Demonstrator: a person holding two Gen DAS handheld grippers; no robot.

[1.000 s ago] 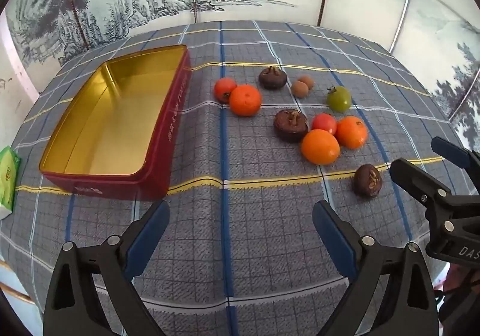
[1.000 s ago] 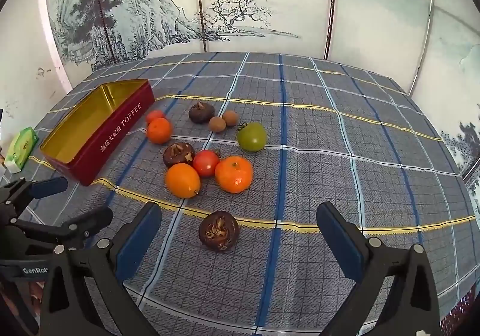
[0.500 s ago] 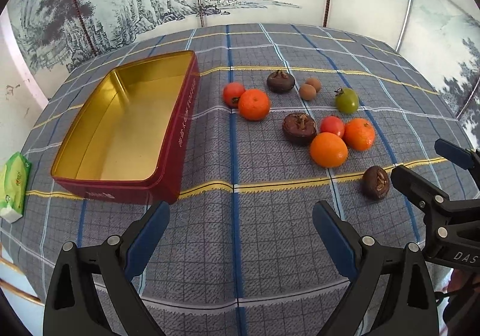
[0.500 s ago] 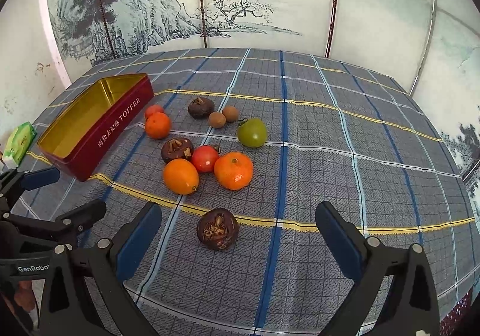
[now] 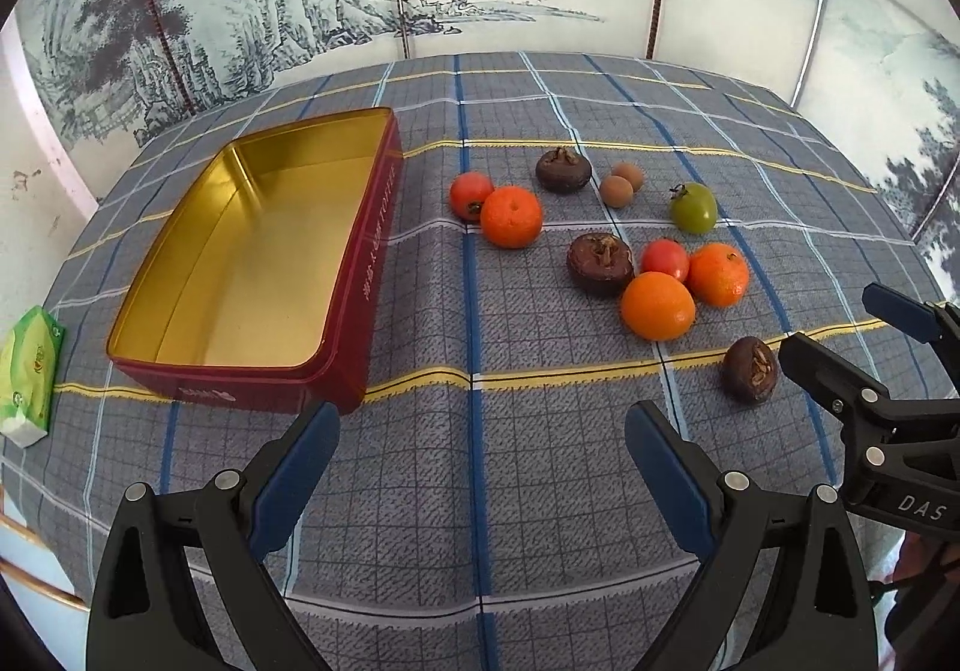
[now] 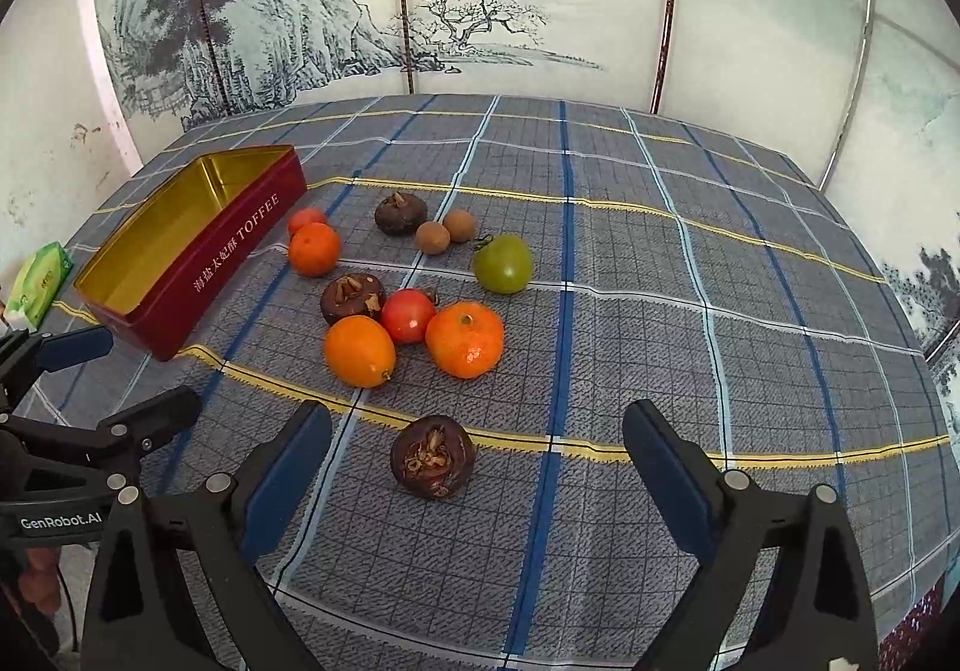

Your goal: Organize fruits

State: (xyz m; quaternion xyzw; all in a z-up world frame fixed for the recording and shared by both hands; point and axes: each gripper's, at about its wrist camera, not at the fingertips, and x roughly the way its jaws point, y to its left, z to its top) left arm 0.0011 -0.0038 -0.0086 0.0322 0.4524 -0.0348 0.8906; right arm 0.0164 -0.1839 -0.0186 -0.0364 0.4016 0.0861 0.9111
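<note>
The right gripper (image 6: 477,470) is hovering over the near edge of the table with its jaws standing wide, though they have just been closing a little, and nothing is between the pads yet; the dark brown fruit (image 6: 433,456) is lying on the checked cloth (image 6: 690,311) just ahead of the gap, slightly toward the left finger. The left gripper (image 5: 480,464) is also gaping wide and empty, pointing at bare cloth near the corner of the red tin (image 5: 360,275), whose gold inside is holding nothing so far. The other fruit is sitting in a loose cluster farther back: an orange (image 6: 359,351), a tangerine (image 6: 465,339) and a small red tomato (image 6: 408,315) are touching or nearly touching one another, with a second brown fruit (image 6: 352,297) just behind them, a green tomato (image 6: 503,263) apart to the right, and two small brown balls (image 6: 445,231) beyond. The step in hand is probably picking the nearest brown fruit, since it is lying alone. To do that well, the right hand should be shifting a touch left so the fruit sits centred between the pads, lowering until the pads are straddling its widest part, and closing gently, as it looks soft and rough. Carrying it high enough to clear the tin's wall matters, and the left gripper should be keeping out of that path.
</note>
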